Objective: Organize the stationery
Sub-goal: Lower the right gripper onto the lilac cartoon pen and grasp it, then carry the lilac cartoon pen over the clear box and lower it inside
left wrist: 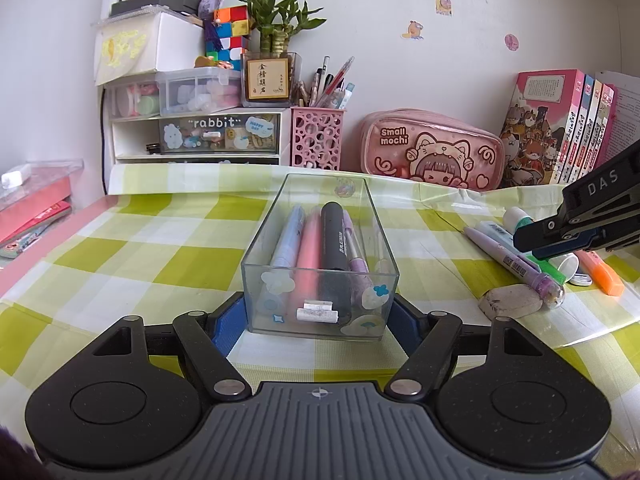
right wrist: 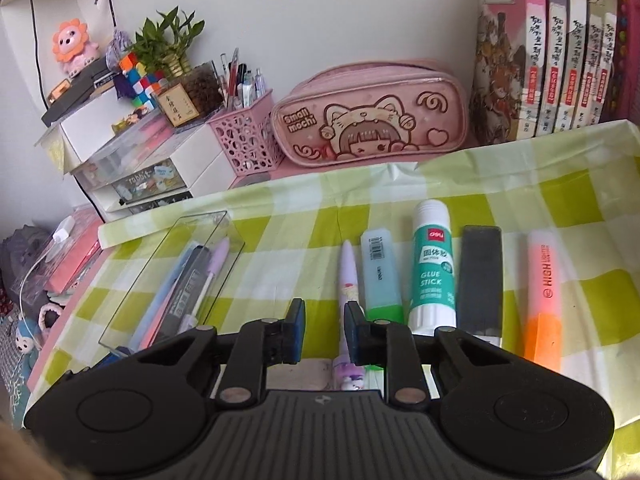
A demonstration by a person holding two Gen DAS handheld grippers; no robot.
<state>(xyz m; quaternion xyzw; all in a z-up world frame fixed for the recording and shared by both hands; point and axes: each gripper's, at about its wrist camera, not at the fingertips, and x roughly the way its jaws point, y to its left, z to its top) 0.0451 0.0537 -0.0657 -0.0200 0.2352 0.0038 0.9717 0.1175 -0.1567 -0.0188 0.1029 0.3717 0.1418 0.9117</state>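
My left gripper point(left wrist: 316, 324) is shut on a clear box point(left wrist: 256, 256), its blue pads pressed on the box's two long sides. Inside lie a blue pen, a pink pen, a black marker point(left wrist: 334, 240) and a purple pen. My right gripper point(right wrist: 325, 332) hangs low over a row of loose items on the checked cloth. Its jaws stand a narrow gap apart, with only cloth showing between them. A purple pen point(right wrist: 349, 276) lies along the inner edge of the right pad. Further right lie a blue-green highlighter point(right wrist: 380, 268), a glue stick point(right wrist: 434, 272), a black block point(right wrist: 480, 276) and an orange highlighter point(right wrist: 542, 292).
A dirty white eraser point(left wrist: 512, 300) lies near the purple pen's cap. Along the back wall stand a pink pencil case point(left wrist: 432, 152), a pink pen holder point(left wrist: 318, 136), white drawers point(left wrist: 200, 136) and a row of books point(right wrist: 552, 52). The desk's left edge point(left wrist: 48, 240) drops off beside a pink box.
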